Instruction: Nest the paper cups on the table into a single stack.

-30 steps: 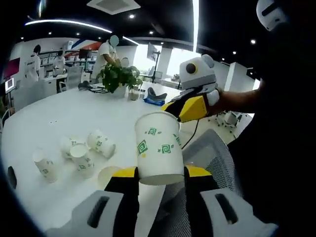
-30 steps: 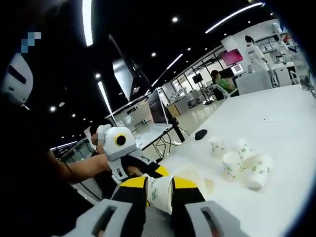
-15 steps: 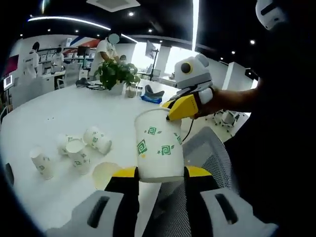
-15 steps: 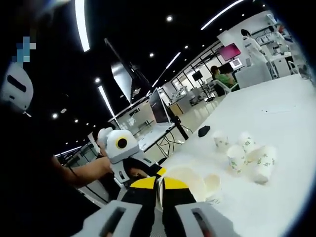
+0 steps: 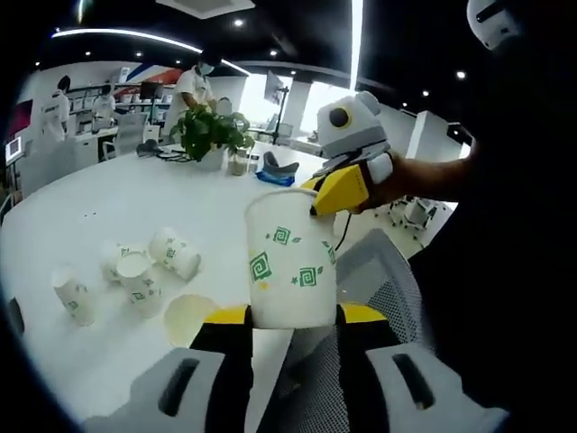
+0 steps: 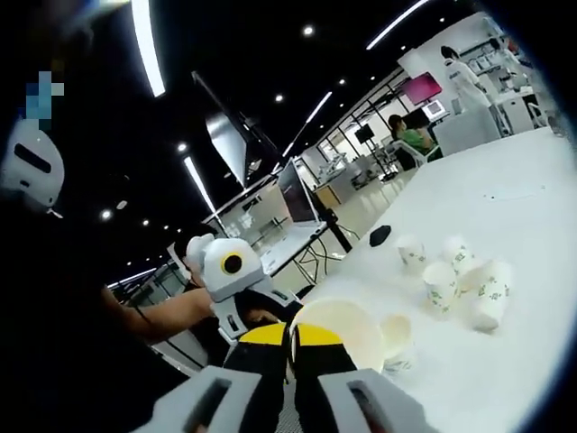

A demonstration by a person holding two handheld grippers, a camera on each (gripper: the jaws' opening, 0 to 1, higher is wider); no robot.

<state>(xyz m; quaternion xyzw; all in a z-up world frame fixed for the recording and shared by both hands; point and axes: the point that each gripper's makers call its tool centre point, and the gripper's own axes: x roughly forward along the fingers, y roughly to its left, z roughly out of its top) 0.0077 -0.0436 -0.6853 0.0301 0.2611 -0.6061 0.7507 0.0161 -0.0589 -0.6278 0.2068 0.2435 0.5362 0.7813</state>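
My left gripper (image 5: 293, 314) is shut on an upright white paper cup (image 5: 290, 266) with green square marks, held off the table's near edge. My right gripper (image 5: 319, 204) comes in from the right, its yellow jaws at that cup's far rim. In the right gripper view my right gripper (image 6: 293, 336) has its jaws pressed together on the wall of the open cup mouth (image 6: 338, 327), with the left gripper (image 6: 236, 287) and a hand behind it. Several loose cups (image 5: 135, 275) stand and lie on the white table (image 5: 108, 207); one lies mouth-on (image 5: 187, 317).
A potted plant (image 5: 214, 135) and a blue item (image 5: 277, 176) sit at the table's far side. A grey mesh chair (image 5: 383, 284) stands under the held cup. A small black object (image 6: 380, 236) lies near the table's edge. People stand at desks behind.
My right gripper's jaws, a second ago spread around a cup, have come together on the rim. It has moved closer to the cup in my left gripper, which stays shut.
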